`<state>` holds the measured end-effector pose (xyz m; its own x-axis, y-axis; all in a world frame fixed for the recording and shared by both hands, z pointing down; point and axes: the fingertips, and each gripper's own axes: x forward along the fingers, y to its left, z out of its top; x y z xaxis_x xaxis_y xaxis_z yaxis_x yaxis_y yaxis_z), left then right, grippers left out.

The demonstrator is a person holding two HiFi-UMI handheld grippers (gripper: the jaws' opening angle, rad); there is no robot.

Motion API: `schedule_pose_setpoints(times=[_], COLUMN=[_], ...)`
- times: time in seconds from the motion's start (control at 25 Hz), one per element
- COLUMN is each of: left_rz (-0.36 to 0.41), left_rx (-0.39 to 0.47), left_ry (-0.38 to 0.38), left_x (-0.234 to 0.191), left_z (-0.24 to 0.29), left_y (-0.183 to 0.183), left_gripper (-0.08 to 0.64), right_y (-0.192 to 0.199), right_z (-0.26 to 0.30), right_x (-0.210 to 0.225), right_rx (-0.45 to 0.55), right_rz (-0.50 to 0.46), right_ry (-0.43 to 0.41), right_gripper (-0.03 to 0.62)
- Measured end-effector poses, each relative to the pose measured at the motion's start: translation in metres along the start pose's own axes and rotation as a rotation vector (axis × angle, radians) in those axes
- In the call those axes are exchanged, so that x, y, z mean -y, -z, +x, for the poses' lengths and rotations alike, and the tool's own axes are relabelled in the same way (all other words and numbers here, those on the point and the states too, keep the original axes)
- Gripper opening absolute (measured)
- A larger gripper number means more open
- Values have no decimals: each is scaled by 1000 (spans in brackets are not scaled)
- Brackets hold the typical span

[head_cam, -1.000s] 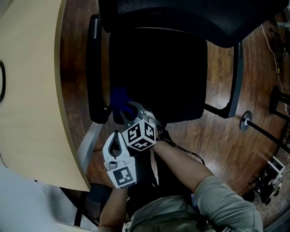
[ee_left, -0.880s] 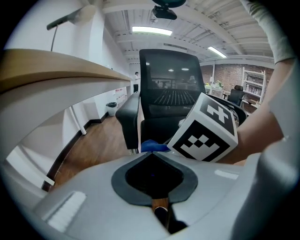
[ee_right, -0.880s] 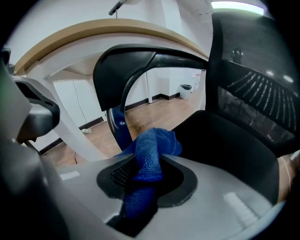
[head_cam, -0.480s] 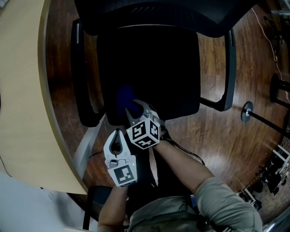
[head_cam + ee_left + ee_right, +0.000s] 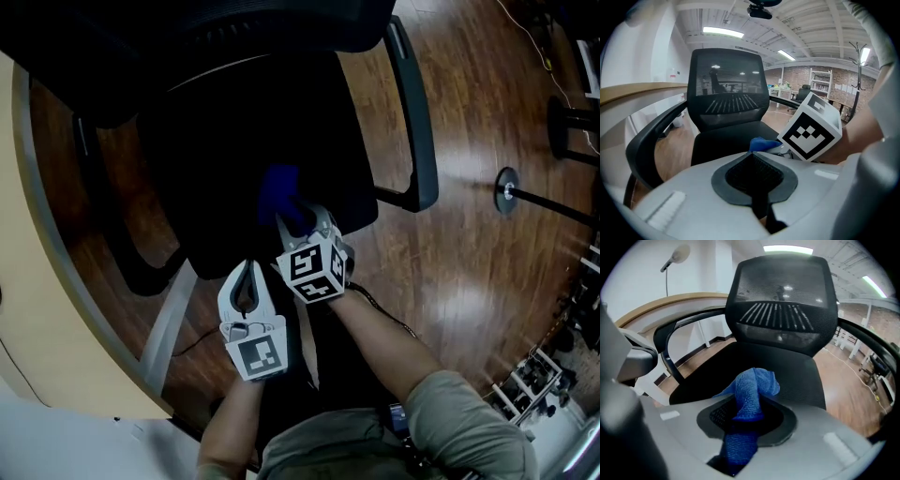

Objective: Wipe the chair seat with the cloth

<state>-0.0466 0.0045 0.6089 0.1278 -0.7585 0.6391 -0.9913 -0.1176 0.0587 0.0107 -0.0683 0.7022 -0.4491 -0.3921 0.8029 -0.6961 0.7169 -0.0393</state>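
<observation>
The black chair seat (image 5: pixel 234 141) fills the upper middle of the head view. A blue cloth (image 5: pixel 279 190) lies bunched on the seat's front part, and my right gripper (image 5: pixel 298 217) is shut on it. In the right gripper view the cloth (image 5: pixel 751 387) sticks up from between the jaws over the seat (image 5: pixel 797 371). My left gripper (image 5: pixel 247 268) hangs just off the seat's front edge, left of the right one, shut with nothing in it. In the left gripper view its tips (image 5: pixel 753 159) point at the seat (image 5: pixel 722 140), with the cloth (image 5: pixel 761 143) and the right gripper's marker cube (image 5: pixel 811 130) at right.
A light wooden desk (image 5: pixel 37 281) curves along the left. The chair's mesh backrest (image 5: pixel 187 28) is at the top, one armrest (image 5: pixel 412 103) at right, the other (image 5: pixel 108 225) near the desk. A stand's round base (image 5: pixel 508 187) sits on the wood floor.
The right gripper has dragged the blue cloth from the seat's front left corner toward the front middle. The left gripper went along beside it. The chair now sits turned in the view.
</observation>
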Motion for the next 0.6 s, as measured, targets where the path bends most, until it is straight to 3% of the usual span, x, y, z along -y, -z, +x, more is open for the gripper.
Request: schedule_pose_setpoints(times=[0.32,0.6], left_rz=[69,104], left_rx=[0,-15], left_ry=[113,171], left_x=[62,101], left_z=[28,47], left_y=[-14,-14], left_gripper=[5,5], right_y=[56,94], right_z=[-38,-53], right_x=[95,130], right_rx=[-60,-76], right_rz=[188,289], right_ry=[194,268], right_gripper=[101,101])
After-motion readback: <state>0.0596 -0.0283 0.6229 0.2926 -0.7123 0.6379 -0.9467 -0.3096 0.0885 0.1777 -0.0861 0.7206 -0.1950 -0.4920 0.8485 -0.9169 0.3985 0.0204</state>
